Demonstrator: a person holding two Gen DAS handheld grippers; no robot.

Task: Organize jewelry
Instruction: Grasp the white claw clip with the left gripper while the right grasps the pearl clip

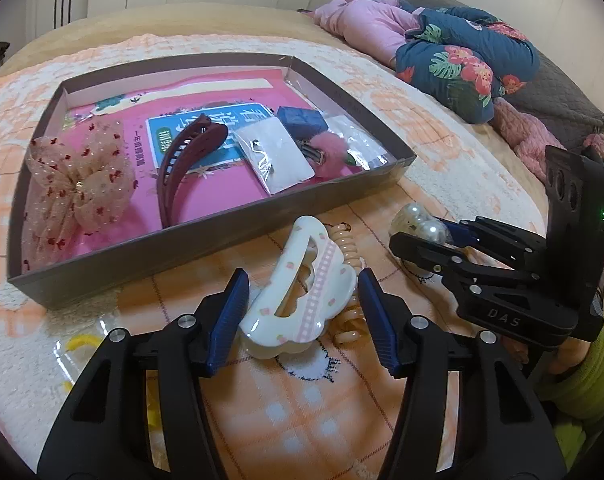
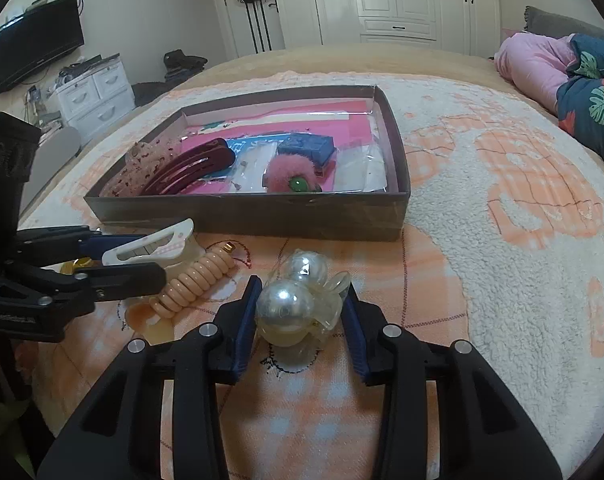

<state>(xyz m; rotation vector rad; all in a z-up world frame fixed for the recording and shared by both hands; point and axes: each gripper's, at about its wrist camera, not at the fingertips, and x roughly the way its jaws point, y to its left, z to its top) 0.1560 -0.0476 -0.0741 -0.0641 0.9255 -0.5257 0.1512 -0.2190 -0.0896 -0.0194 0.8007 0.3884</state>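
A white hair claw (image 1: 298, 292) with pink flowers lies on the blanket between the fingers of my left gripper (image 1: 304, 300); the pads sit at its sides, and contact is unclear. It also shows in the right wrist view (image 2: 154, 248). My right gripper (image 2: 302, 312) is closed around a clear pearl hair clip (image 2: 294, 304), also seen in the left wrist view (image 1: 422, 226). A peach coil hair tie (image 2: 194, 280) lies between the two. The brown box (image 1: 206, 248) behind holds a bow scrunchie (image 1: 78, 184), a maroon clip (image 1: 190, 156), a pink pompom (image 1: 330, 150) and packets.
The bed is covered by a peach and white blanket (image 2: 502, 240). Pink and blue floral bedding (image 1: 454, 60) is piled at the right. A yellow item in clear plastic (image 1: 78, 344) lies by my left gripper. Wardrobes (image 2: 390, 0) stand behind.
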